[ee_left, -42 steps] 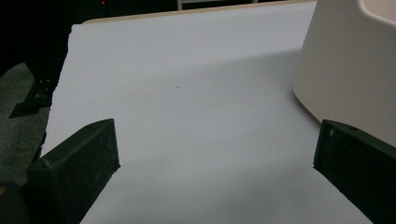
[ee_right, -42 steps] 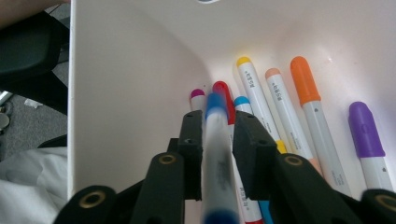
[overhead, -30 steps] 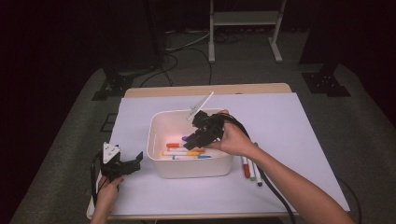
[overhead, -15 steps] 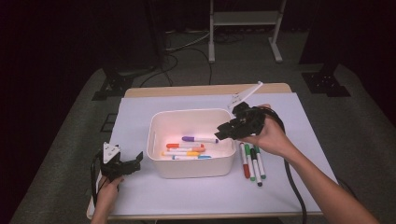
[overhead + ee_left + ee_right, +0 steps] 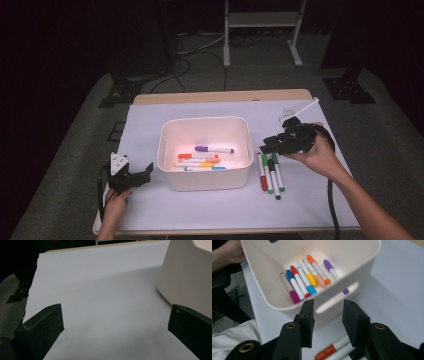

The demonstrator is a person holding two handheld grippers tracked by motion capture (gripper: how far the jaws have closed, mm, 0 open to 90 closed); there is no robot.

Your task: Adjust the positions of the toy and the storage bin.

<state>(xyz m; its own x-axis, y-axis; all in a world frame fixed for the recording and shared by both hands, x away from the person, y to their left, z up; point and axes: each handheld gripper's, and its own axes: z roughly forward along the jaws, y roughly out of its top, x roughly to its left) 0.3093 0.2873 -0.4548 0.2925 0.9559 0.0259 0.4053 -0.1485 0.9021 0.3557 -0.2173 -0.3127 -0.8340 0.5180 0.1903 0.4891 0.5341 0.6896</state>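
A white bin stands mid-table and holds several markers, a purple one nearest the back. More markers lie side by side on the sheet right of the bin. My right gripper hovers just above their far ends, open and empty. In the right gripper view its jaws stand apart and face the bin, with a red-tipped marker below them. My left gripper rests open on the sheet left of the bin. In the left gripper view, only bare sheet lies between its fingertips.
A white sheet covers the table, with a wooden edge along the back. The right gripper's black cable trails toward the front. A person's hand shows beyond the bin in the right gripper view.
My right gripper has drawn back from over the bin to the right and come down over the markers on the sheet. The purple marker now lies in the bin. The left gripper stayed put.
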